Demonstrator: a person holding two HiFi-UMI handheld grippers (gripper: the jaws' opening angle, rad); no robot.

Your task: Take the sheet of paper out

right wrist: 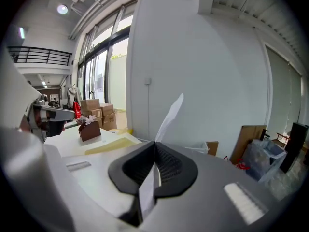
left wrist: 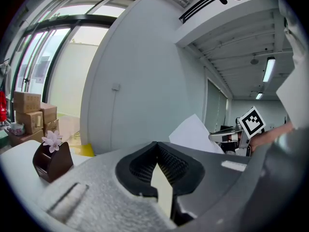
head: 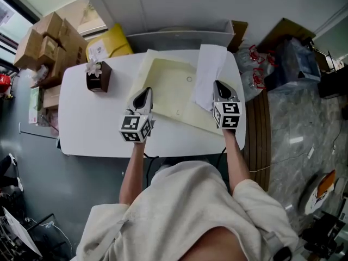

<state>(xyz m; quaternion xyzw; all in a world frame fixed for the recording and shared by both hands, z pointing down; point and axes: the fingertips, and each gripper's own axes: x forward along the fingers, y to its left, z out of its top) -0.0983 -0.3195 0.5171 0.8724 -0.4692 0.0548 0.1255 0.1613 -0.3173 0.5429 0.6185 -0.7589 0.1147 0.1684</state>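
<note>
**A:** Looking at the pale yellow flat paper envelope (head: 166, 88), is anything in it?

**B:** The white sheet of paper (head: 209, 72) stands up over its right edge. The right gripper (head: 218, 86) has its jaws pressed together on the sheet. I cannot tell whether the sheet's lower end is inside the envelope.

**A:** And the left gripper (head: 144, 94)?

**B:** It is clamped on the envelope's left edge, with a cream strip between its jaws.

**A:** Any other container?

**B:** A small dark brown box (head: 98, 76) topped by a pale flower (head: 93, 68) sits at the left of the white round-cornered table (head: 87, 121).

**A:** The room?

**B:** Stacked brown cardboard boxes (head: 46, 42) and a yellow bag (head: 111, 45) lie beyond the table's left. A pale bin (head: 179, 37) stands behind the table, and grey marbled floor (head: 293, 124) shows at right.
</note>
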